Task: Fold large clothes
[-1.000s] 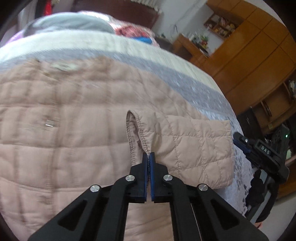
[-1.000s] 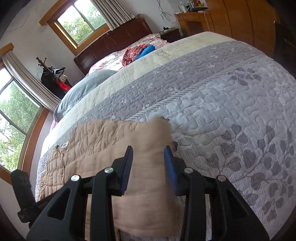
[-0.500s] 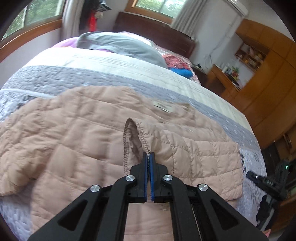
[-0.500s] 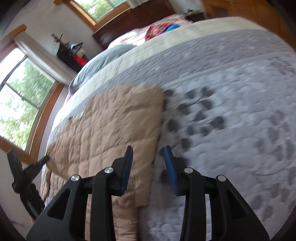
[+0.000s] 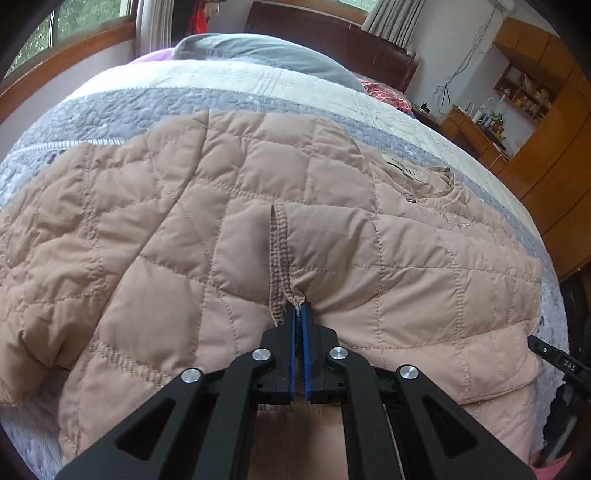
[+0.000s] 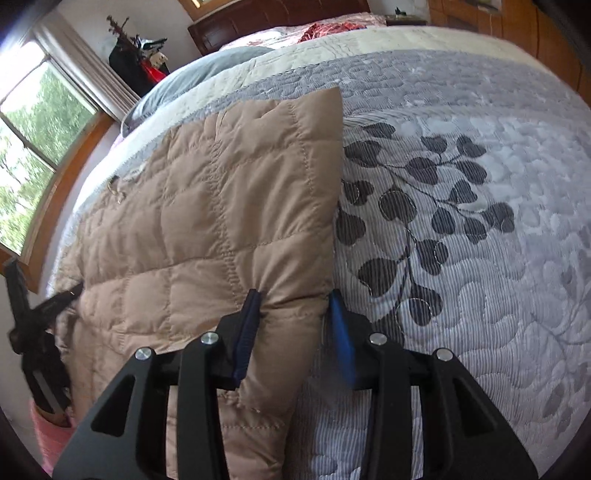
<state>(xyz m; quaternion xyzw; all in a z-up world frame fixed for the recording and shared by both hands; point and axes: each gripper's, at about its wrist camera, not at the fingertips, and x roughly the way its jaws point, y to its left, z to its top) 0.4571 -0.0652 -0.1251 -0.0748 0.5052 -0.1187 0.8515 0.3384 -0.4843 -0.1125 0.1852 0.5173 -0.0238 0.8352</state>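
Note:
A beige quilted jacket (image 5: 177, 229) lies spread on the bed, its neck label (image 5: 402, 168) at the far right. My left gripper (image 5: 298, 306) is shut on the ribbed sleeve cuff (image 5: 279, 251) and holds it over the middle of the jacket. In the right wrist view the jacket's (image 6: 221, 192) thick folded side edge runs up from my right gripper (image 6: 295, 299), whose blue pads pinch the fold so that it creases. Its jaws stand partly apart around that thickness. The jacket's lower part is hidden behind both grippers.
The grey leaf-patterned quilt (image 6: 461, 177) covers the bed to the right of the jacket. A grey pillow (image 5: 266, 55) and dark headboard (image 5: 332, 33) lie beyond. Wooden cabinets (image 5: 546, 155) stand right of the bed, and windows (image 6: 33, 122) are on its left.
The left gripper has carried the sleeve cuff leftward across the jacket and lower. The right gripper has sunk toward the bed with the jacket's edge, which now lies flatter.

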